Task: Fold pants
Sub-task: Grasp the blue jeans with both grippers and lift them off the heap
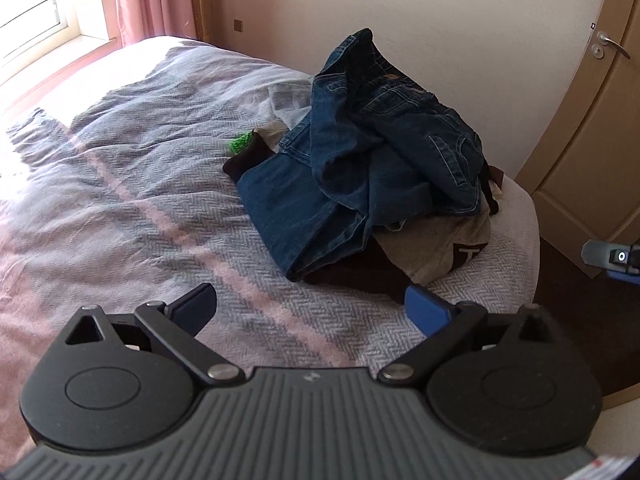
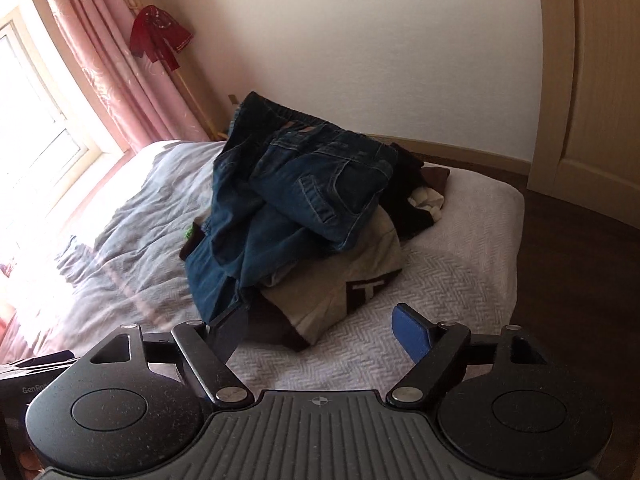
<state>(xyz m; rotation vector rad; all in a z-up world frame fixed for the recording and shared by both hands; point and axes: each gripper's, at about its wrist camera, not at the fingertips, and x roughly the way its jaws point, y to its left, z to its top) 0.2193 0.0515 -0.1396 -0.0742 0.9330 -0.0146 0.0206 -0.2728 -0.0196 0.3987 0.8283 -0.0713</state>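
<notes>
Both held just short of the heap, nothing grasped yet. Left hand-held gripper (image 1: pixel 308 306): jaws spread wide, empty, hovering over bare blanket on the bed (image 1: pixel 132 184), aimed at the pile's near edge. Right hand-held gripper (image 2: pixel 320 330): likewise spread apart and empty, closer in, its left finger just beside the lowest fold of denim. Probably poised this way to take hold of the pants from two sides.

Jeans (image 1: pixel 360 152) crumpled on top of a mound of laundry near the bed's far right corner, one leg trailing down toward the near side, waistband pushed up at the back. Underneath and in the way: a beige garment (image 2: pixel 340 272) with a dark lettered patch, dark brown cloth, something pale, a scrap of green (image 1: pixel 240 145). Likely snag: lifting the denim drags these along. Curtain (image 2: pixel 100 60) and window on the left, door (image 1: pixel 588 128) on the right, both well apart from the pile.
</notes>
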